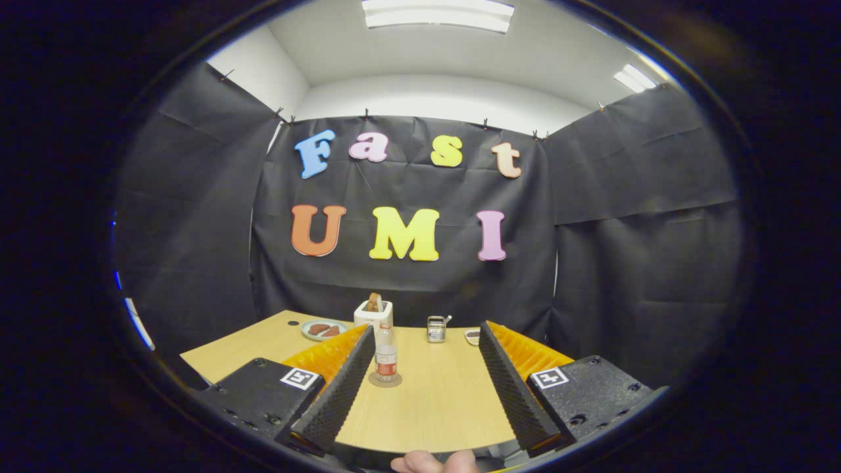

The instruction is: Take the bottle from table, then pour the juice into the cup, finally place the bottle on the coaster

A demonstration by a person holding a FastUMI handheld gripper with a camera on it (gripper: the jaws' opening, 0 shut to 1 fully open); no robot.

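Observation:
A small clear bottle (386, 355) with a red label stands upright on a round brown coaster (385, 380) on the wooden table (433, 401). It is close to my left finger's inner side, near its tip. My gripper (427, 331) is open, its black ridged fingers (341, 387) spread wide with nothing between them but bare tabletop. Beyond the fingertips, toward the table's far edge, stands a small clear cup (435, 328) with something sticking out of it. I cannot tell how much liquid is in the bottle or the cup.
At the table's far edge, a white toaster-like box (372, 314) holding a brown slice stands behind the bottle. A plate (323, 329) with brown food lies left of it. A small dish (472, 336) sits by my right fingertip. A fingertip of the person's hand (433, 463) shows below.

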